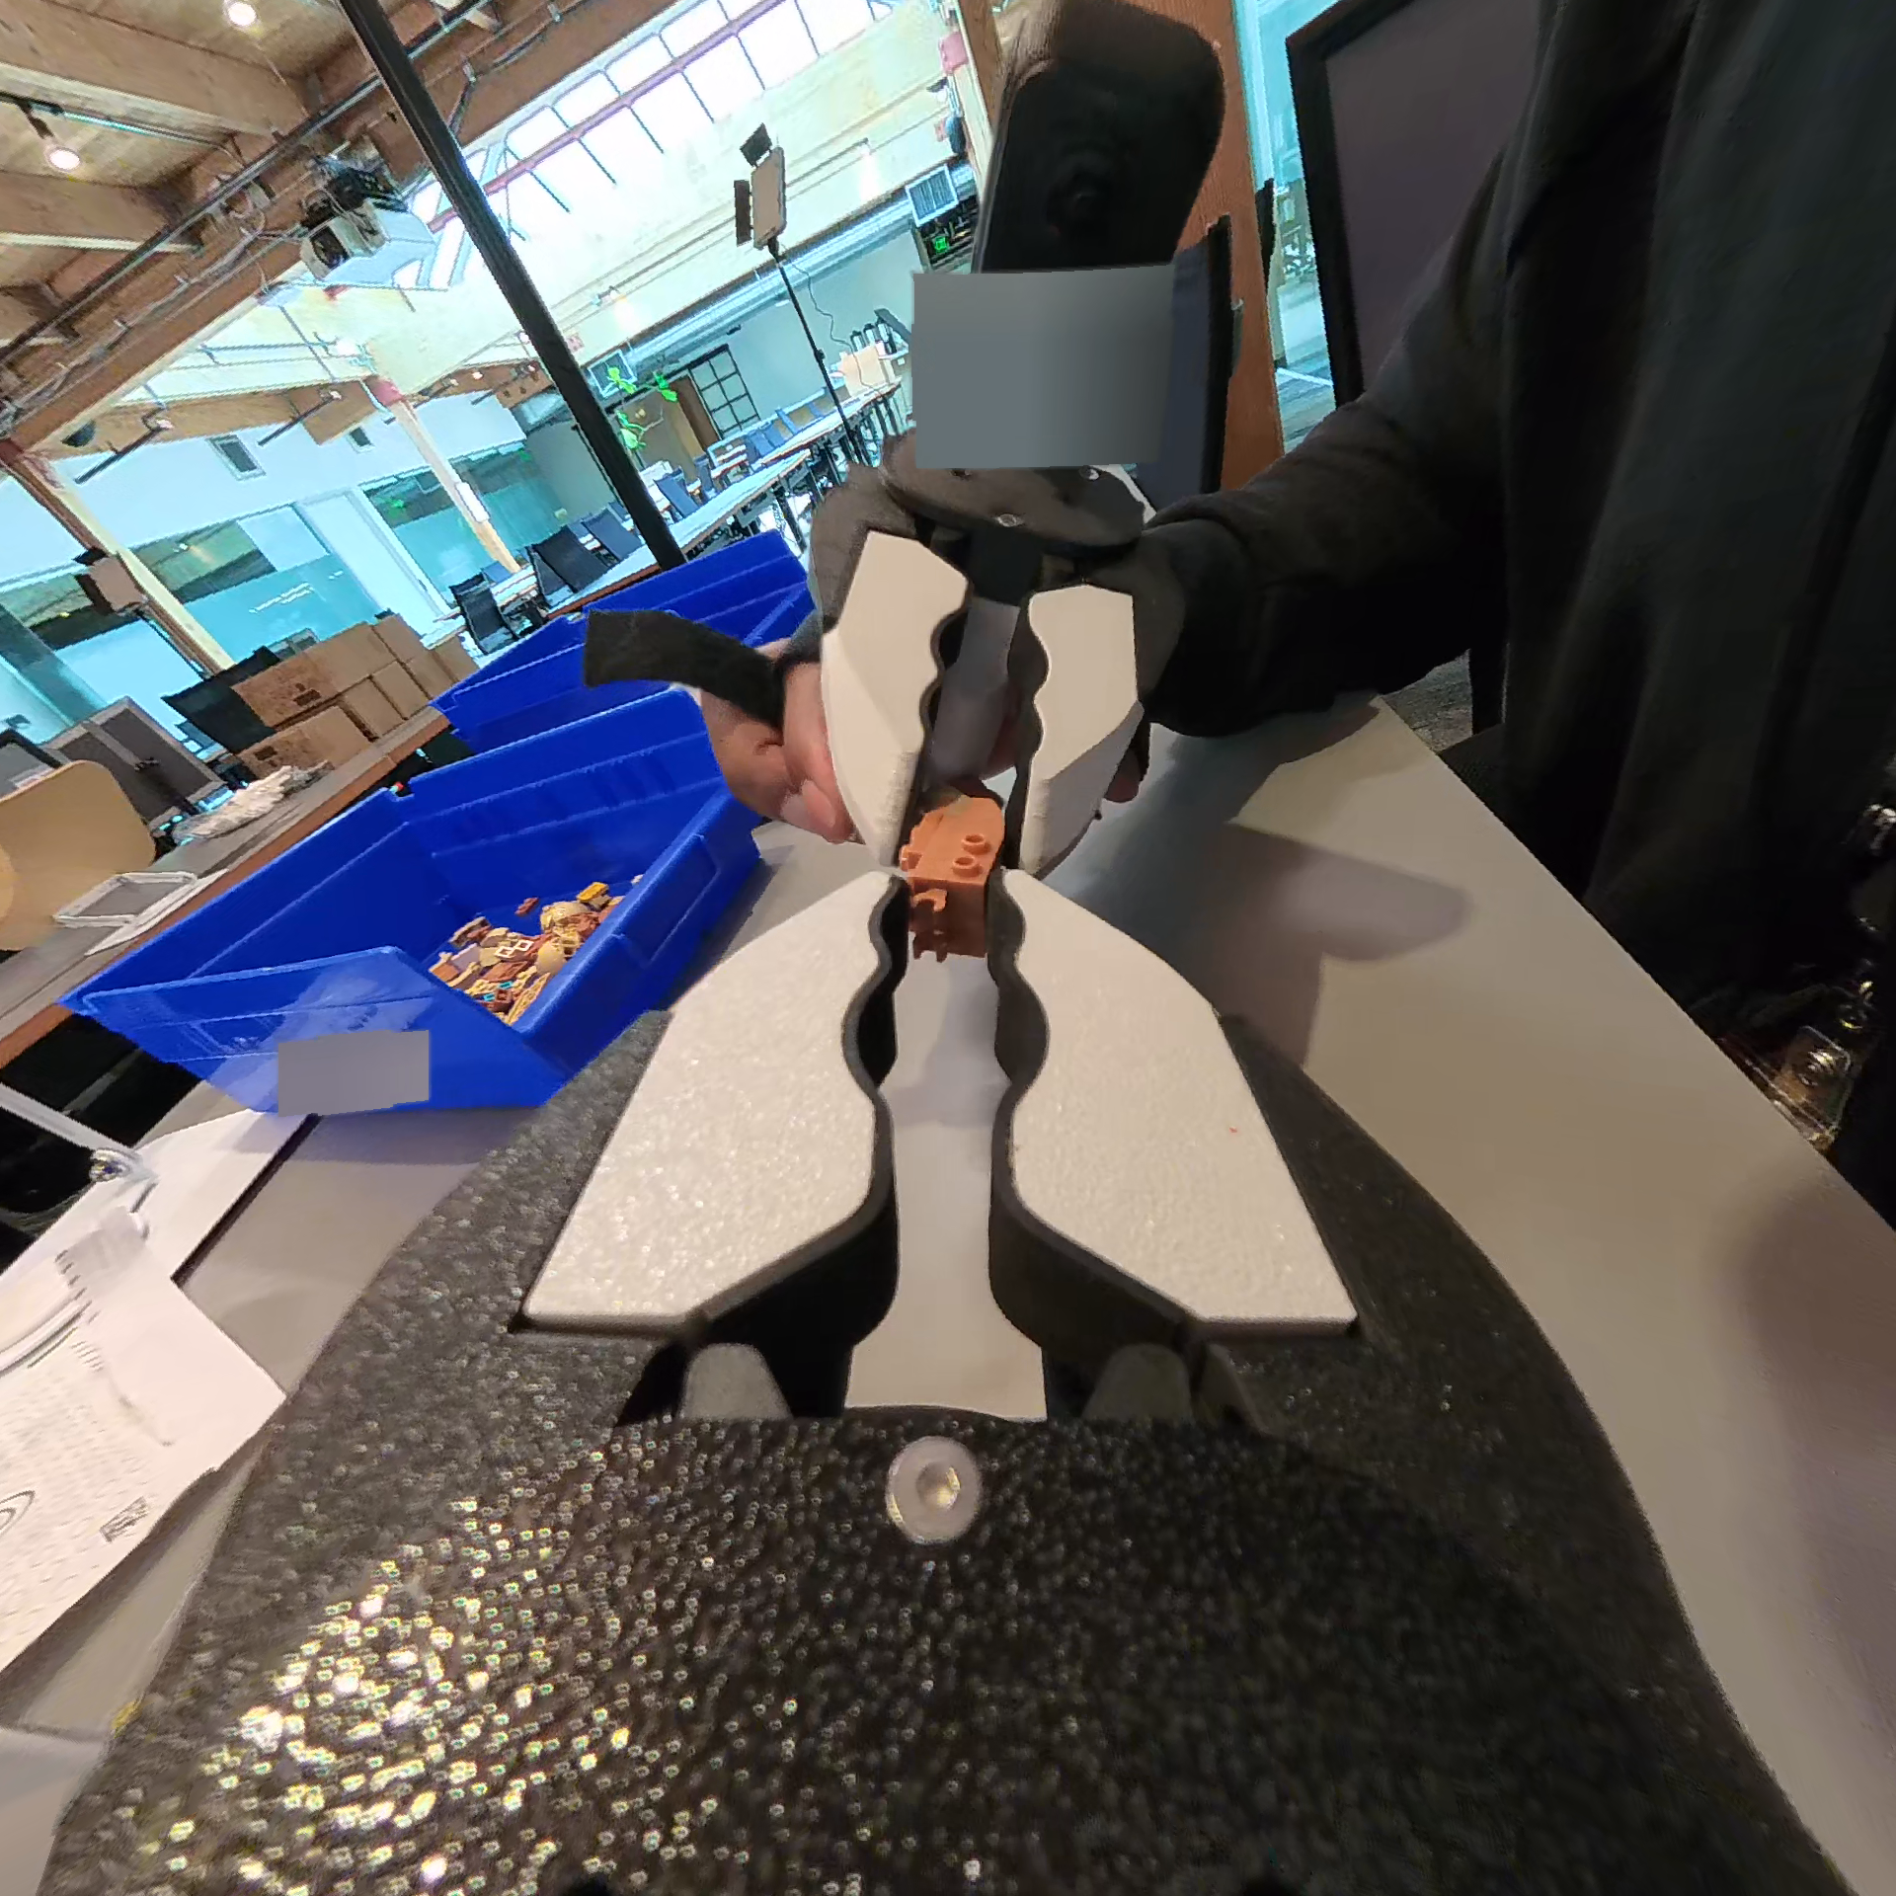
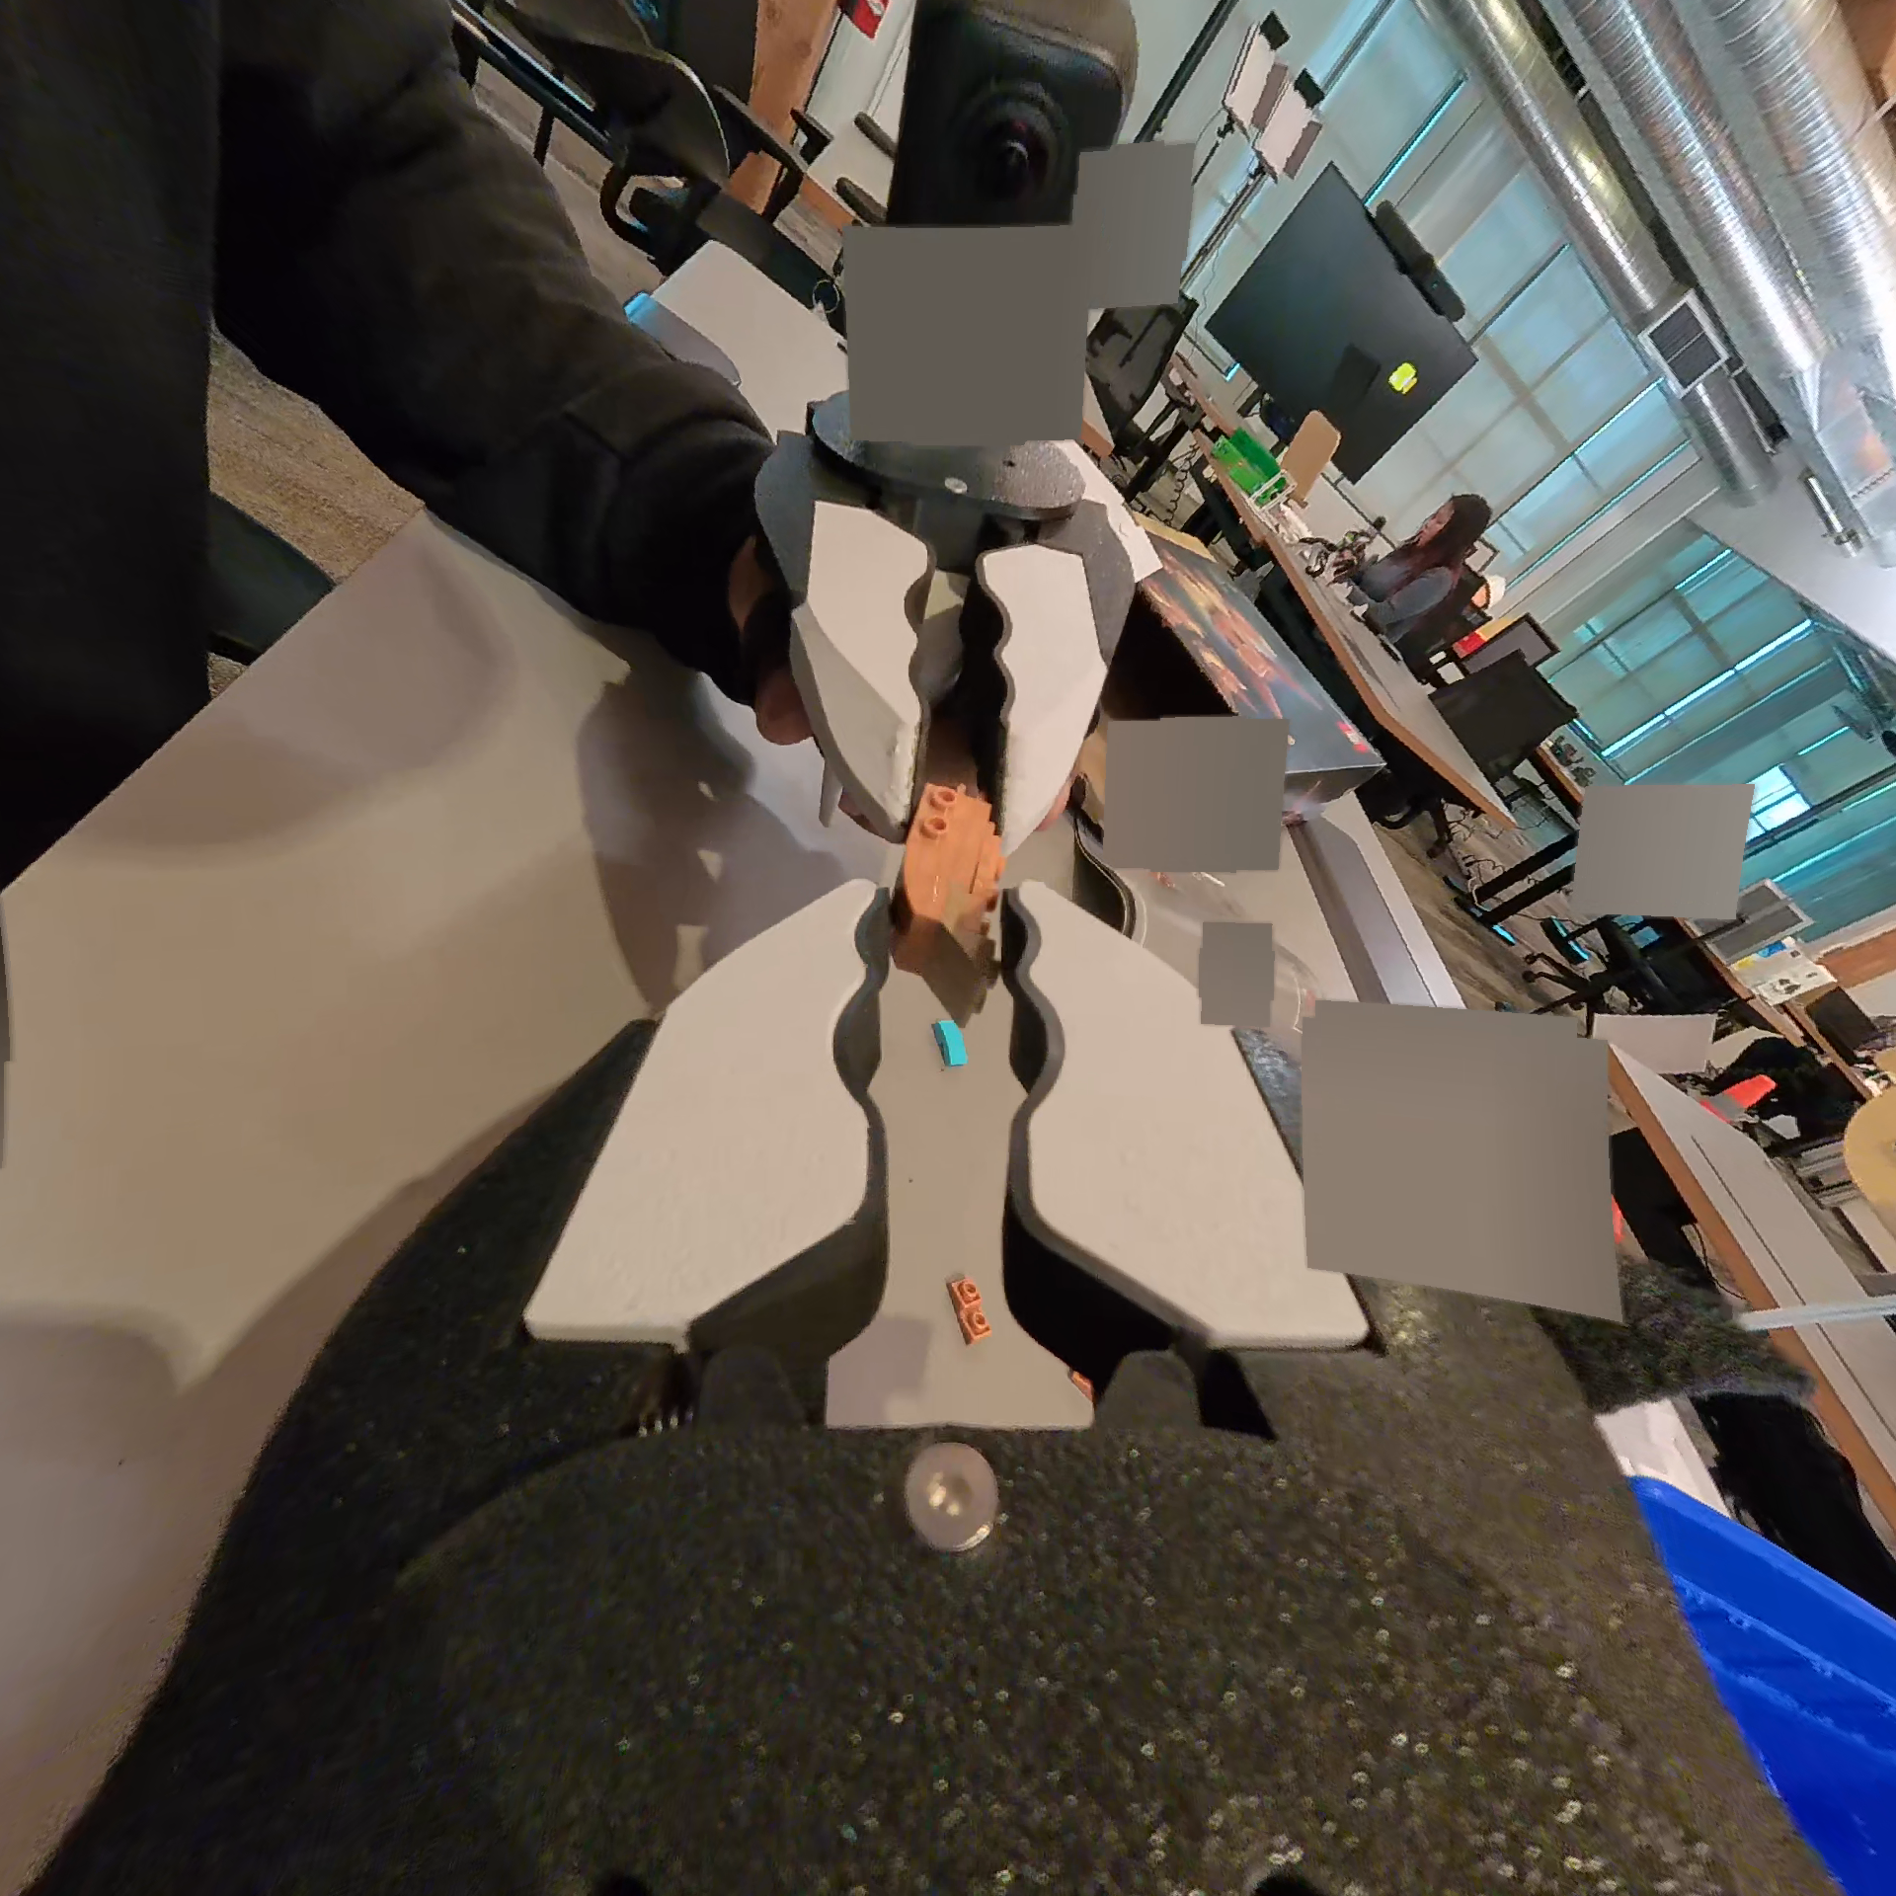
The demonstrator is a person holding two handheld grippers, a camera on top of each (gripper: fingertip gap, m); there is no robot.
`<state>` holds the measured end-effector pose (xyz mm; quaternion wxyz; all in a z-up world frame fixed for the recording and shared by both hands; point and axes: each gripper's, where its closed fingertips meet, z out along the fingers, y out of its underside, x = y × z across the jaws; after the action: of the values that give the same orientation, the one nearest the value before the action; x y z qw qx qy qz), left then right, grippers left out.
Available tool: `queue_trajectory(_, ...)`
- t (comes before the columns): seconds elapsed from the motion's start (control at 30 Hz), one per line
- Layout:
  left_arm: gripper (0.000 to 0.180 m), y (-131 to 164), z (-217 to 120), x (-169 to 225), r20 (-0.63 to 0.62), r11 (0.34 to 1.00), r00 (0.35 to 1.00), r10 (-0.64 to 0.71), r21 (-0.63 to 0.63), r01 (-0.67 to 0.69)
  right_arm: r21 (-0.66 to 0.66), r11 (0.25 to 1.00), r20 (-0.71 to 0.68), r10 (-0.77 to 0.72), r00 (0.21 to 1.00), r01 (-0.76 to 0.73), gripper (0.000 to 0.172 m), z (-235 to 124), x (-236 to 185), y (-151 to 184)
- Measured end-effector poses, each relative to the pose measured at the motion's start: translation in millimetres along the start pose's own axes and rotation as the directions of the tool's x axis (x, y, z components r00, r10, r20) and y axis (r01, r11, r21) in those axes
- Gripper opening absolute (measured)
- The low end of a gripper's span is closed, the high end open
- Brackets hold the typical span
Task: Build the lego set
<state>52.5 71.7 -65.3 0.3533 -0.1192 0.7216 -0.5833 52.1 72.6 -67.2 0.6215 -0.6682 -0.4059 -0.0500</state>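
Both grippers met tip to tip above the grey table [image 1: 1436, 1026], each pointed at the other. The left gripper [image 1: 949, 908] was clenched on an orange-brown brick assembly [image 1: 949, 872], its fingertips pressed to either side of the lower block. The right gripper [image 2: 939, 913] was clamped on the same assembly [image 2: 944, 882] from the opposite end, so the piece hung between the two, clear of the tabletop. Dark sleeves [image 1: 1539, 462] ran back from each handle; a bare hand [image 1: 790, 759] showed behind the right gripper's fingers, with a black strap [image 1: 677, 657] looped across it.

Hard to make out: how many bricks made up the assembly, since the fingertips covered its sides and its lower end sat in shadow. Grey patches masked parts of both views.

On the table below lay a small turquoise piece [image 2: 949, 1044] and a small orange plate [image 2: 970, 1305], both loose and apart from the grippers.

To the left stood a blue plastic bin [image 1: 339, 985] holding a heap of tan and brown brick pieces [image 1: 523, 949] in one corner. More blue bins [image 1: 657, 626] stood behind it, contents not visible. A printed box [image 2: 1262, 657] sat farther off on the table.
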Motion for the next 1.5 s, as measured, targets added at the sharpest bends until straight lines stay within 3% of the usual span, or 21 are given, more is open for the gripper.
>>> queue_trajectory(0.67,0.014,3,2,1,-0.01,1.0,1.0,-0.025,-0.004,0.025,-0.027,0.999,-0.015,-0.03,0.999,0.03,0.017,1,-1,3)
queue_trajectory(0.77,0.016,5,0,-8,0.007,0.993,0.993,-0.119,-0.009,0.119,-0.047,0.995,-0.083,-0.088,0.993,0.084,0.018,1,7,6)
queue_trajectory(0.87,0.031,0,-4,-15,0.007,0.97,0.971,-0.239,0.038,0.239,-0.112,0.972,-0.154,-0.224,0.962,0.208,0.018,-1,14,14)
queue_trajectory(1.03,0.043,6,0,-24,-0.024,0.847,0.848,-0.53,0.043,0.53,-0.209,0.885,-0.259,-0.46,0.849,0.416,0.018,1,22,15)
queue_trajectory(1.1,0.044,10,6,-18,-0.061,0.817,0.816,-0.575,0.011,0.577,-0.214,0.865,-0.268,-0.499,0.824,0.453,0.018,3,20,13)
queue_trajectory(1.17,0.034,14,9,-17,-0.052,0.814,0.813,-0.58,-0.006,0.58,-0.211,0.857,-0.273,-0.513,0.814,0.47,0.018,4,19,12)
queue_trajectory(1.23,0.022,13,9,-16,-0.056,0.825,0.823,-0.565,0.005,0.566,-0.212,0.856,-0.277,-0.516,0.811,0.472,0.018,4,18,13)
queue_trajectory(1.37,0.021,18,10,-16,-0.03,0.869,0.868,-0.496,-0.019,0.495,-0.176,0.896,-0.26,-0.441,0.859,0.407,0.018,6,16,18)
queue_trajectory(1.5,0.02,29,9,-17,0.014,0.953,0.957,-0.291,-0.082,0.291,-0.08,0.99,-0.153,-0.129,0.98,0.118,0.041,8,10,25)
